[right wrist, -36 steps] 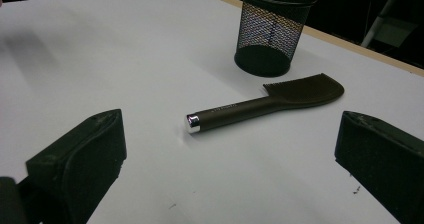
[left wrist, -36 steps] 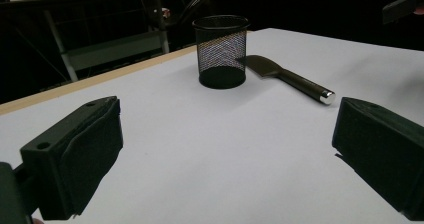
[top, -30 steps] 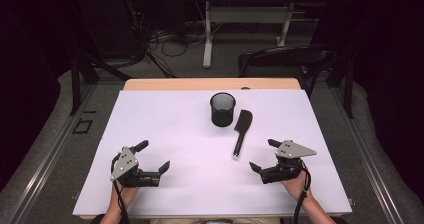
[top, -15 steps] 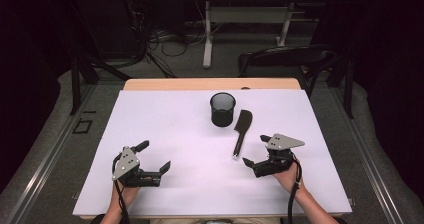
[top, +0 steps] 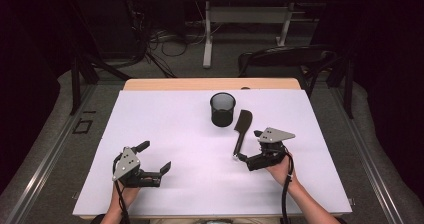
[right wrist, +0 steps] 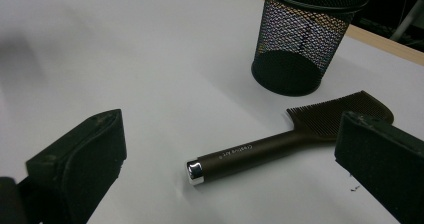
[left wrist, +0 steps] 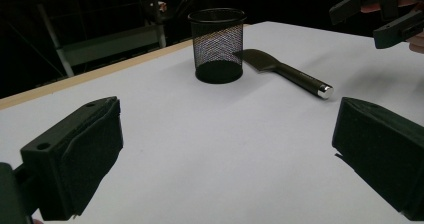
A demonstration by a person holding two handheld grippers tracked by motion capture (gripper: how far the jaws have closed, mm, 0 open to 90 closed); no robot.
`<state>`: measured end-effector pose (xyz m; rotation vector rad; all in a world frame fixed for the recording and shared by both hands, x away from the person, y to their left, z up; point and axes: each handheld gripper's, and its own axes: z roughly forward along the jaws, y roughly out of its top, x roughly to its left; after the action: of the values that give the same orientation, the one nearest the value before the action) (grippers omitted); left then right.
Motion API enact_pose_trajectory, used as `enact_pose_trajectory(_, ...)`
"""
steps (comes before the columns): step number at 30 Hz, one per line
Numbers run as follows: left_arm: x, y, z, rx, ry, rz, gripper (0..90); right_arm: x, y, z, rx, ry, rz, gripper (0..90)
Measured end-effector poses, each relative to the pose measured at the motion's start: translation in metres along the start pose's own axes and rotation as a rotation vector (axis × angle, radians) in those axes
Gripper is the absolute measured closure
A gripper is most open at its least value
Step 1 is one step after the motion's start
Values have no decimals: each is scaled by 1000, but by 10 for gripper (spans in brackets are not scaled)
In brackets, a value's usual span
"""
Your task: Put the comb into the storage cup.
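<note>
right claw (top: 248, 146) gapes wide and empty, comb (right wrist: 280, 143) handle seemingly just below its jaws.

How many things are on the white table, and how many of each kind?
Mesh cup: 1
Brush with a dark handle: 1
Gripper held in a hand: 2, the left gripper and the right gripper
Total: 4
</note>
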<state>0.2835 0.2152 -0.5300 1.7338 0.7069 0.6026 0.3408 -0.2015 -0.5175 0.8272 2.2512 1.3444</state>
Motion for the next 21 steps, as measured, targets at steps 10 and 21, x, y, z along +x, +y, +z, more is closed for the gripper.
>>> enact_pose_trajectory(10,-1,0,0,2,3,2,0,0,9,15,19,11,-3,0)
enact_pose_trajectory(21,-2,0,0,7,4,4,0,1,14,33,71,12,-2,179)
